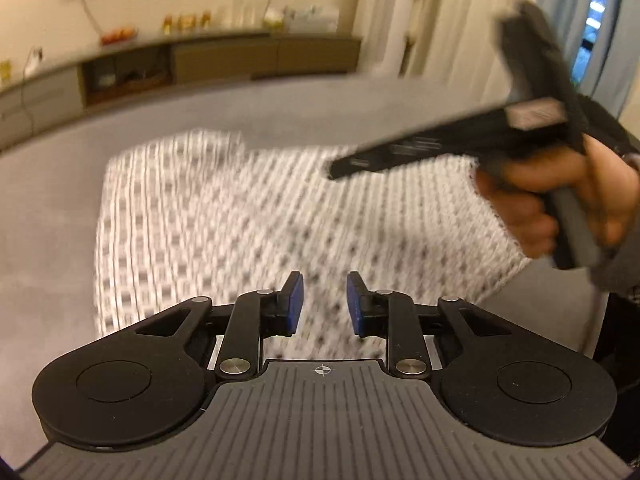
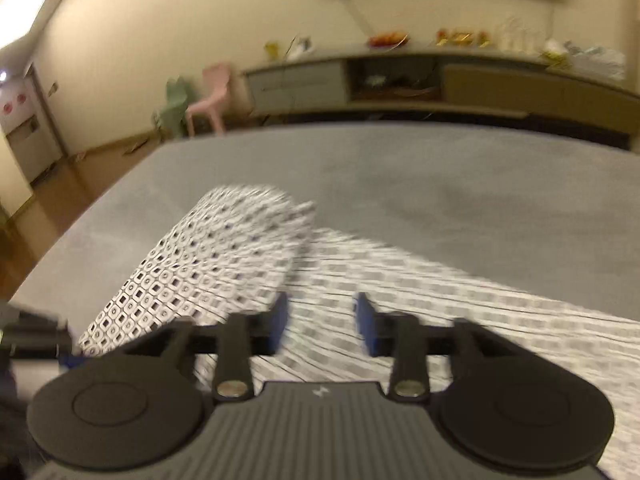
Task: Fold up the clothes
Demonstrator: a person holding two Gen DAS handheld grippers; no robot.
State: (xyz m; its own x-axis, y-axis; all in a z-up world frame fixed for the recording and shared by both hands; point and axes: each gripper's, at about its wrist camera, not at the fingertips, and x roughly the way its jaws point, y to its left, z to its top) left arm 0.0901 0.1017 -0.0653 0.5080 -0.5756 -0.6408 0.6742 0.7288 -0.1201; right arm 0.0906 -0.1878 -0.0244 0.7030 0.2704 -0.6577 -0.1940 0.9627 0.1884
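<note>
A white garment with a small black square pattern [image 1: 240,208] lies spread on the grey surface [image 1: 60,200]. My left gripper [image 1: 325,304] hovers over its near part, blue pads apart with nothing between them. To the upper right, a hand [image 1: 560,208] holds the blurred right gripper [image 1: 336,170] above the cloth. In the right wrist view the garment [image 2: 224,256] shows a flap folded over on the left. My right gripper [image 2: 321,324] stands open above it, with nothing in its jaws. A dark shape at the left edge may be the left gripper [image 2: 36,336].
The grey surface [image 2: 440,184] stretches well beyond the garment. A low sideboard [image 2: 500,88] with fruit and bottles runs along the far wall. A pink chair [image 2: 210,96] and a green chair [image 2: 174,100] stand on the floor at left. Curtains [image 1: 560,20] hang at right.
</note>
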